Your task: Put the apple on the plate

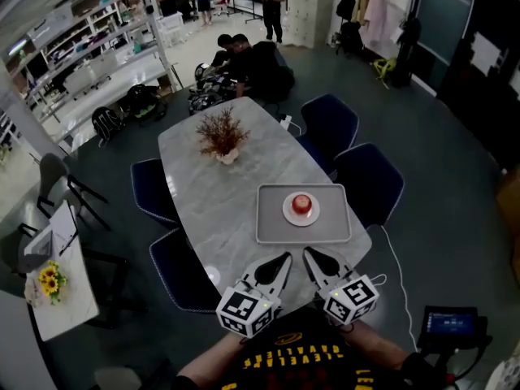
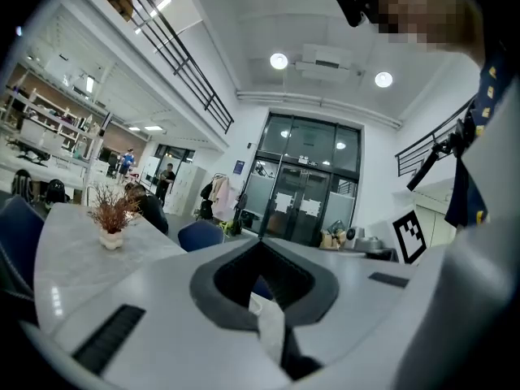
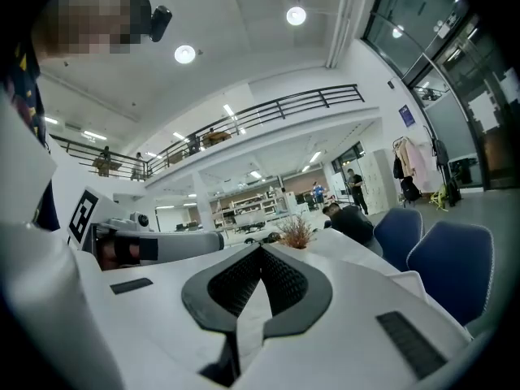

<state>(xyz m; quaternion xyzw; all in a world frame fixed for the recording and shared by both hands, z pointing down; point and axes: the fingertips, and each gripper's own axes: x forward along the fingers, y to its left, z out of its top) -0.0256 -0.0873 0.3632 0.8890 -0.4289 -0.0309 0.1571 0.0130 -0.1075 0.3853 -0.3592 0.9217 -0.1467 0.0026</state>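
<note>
A red apple sits on a small white plate, which rests on a grey tray near the front of the marble table. My left gripper and right gripper hang side by side over the table's front edge, short of the tray, pointing roughly level. Each is shut with nothing between its jaws. In the left gripper view the closed jaws fill the foreground. The right gripper view shows its closed jaws the same way, and neither shows the apple.
A vase of dried twigs stands mid-table. Dark blue chairs ring the table on both sides. Several people are beyond the far end, with bags on the floor. A small side table with sunflowers is at the left.
</note>
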